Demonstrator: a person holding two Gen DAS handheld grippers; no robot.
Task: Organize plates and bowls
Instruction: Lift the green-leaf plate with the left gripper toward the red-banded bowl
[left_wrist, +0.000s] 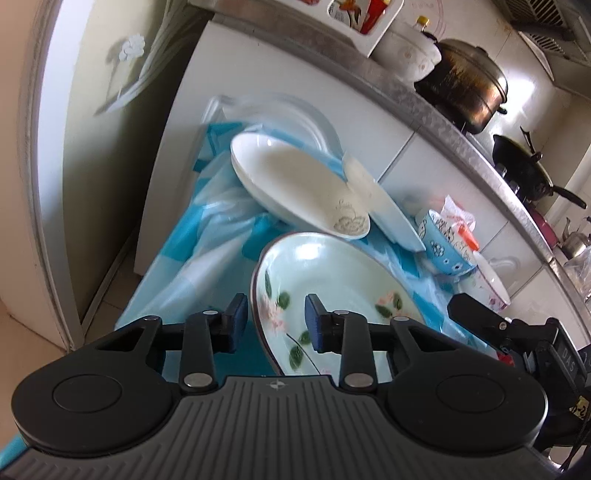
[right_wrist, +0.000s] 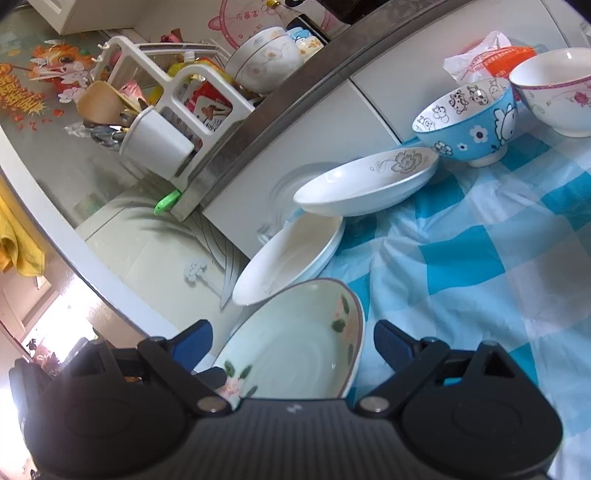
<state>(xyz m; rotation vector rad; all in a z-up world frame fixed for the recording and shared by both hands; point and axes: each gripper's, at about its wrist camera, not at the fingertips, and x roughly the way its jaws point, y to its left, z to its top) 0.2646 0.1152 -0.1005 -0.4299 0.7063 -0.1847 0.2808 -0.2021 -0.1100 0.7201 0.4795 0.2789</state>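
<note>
green plate (left_wrist: 343, 273) sits nearest on the check cloth (right_wrist: 461, 258), w/ the white plate (left_wrist: 291, 177) just behind it and the blue bowl (left_wrist: 445, 245) farther back to one side. left gripper (left_wrist: 276, 323) straddles the green plate's near rim: one pad outside, one over the inside, part closed, gaps both sides so not pinching yet. right gripper (right_wrist: 293, 345) is wide open w/ the plate's other rim between the fingers, nothing gripped.

to do it well, imo: seat the rim deep in the left pads before squeezing, keep the plate level, lift clear of the white plate so rims don't clash. one grip prob enough; keep the right clear.

hard to see: the plate's near edge is cut off by both gripper bodies, can't tell if it lies flat or tilts. flowered plate (right_wrist: 365, 181) seems propped on the white one; contact unclear. left view blurred.
</note>
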